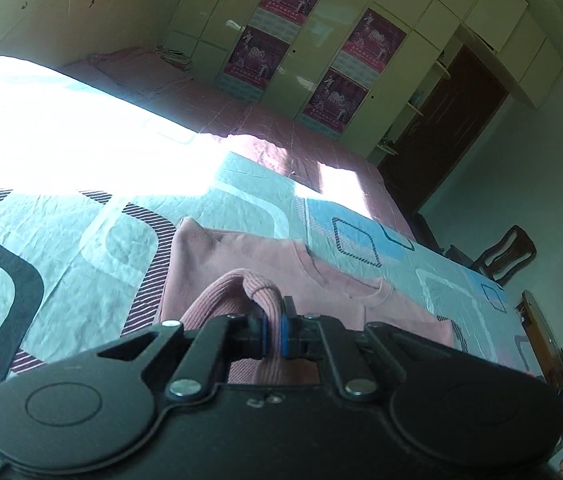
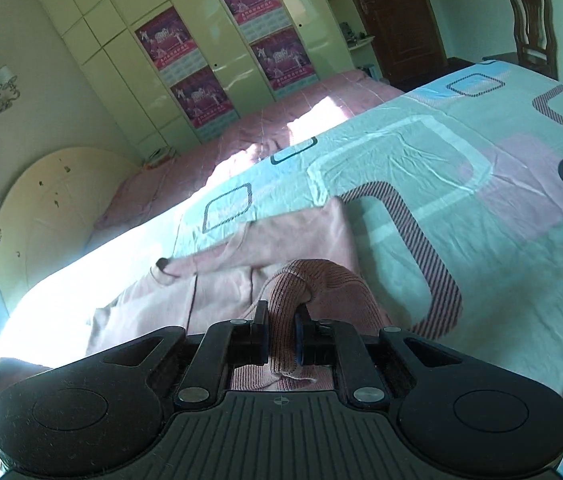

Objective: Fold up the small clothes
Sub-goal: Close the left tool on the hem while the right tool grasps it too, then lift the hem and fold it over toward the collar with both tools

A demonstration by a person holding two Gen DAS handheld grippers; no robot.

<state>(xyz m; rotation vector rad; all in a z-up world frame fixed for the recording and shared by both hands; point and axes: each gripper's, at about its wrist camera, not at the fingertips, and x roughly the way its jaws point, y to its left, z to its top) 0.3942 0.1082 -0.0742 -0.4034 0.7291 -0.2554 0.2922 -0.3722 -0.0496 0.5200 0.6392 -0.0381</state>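
A small pink sweatshirt (image 1: 241, 264) lies on the patterned bedsheet (image 1: 61, 248), its round neckline toward the right of the left wrist view. My left gripper (image 1: 272, 320) is shut on the ribbed pink hem (image 1: 237, 292), which bulges up between the blue pads. In the right wrist view the same sweatshirt (image 2: 281, 236) spreads ahead, with a sleeve stretched to the left. My right gripper (image 2: 281, 324) is shut on another bunch of the ribbed hem (image 2: 313, 284), lifted off the sheet. The cloth under both grippers is hidden by their black bodies.
The bedsheet (image 2: 461, 160) covers a wide bed with a pink quilt (image 1: 249, 120) behind it. A cream wardrobe (image 2: 129, 64) with posters lines the far wall. A dark wooden chair (image 2: 531, 24) and a door (image 1: 441, 120) stand past the bed's end. Bright sunlight washes out part of the sheet.
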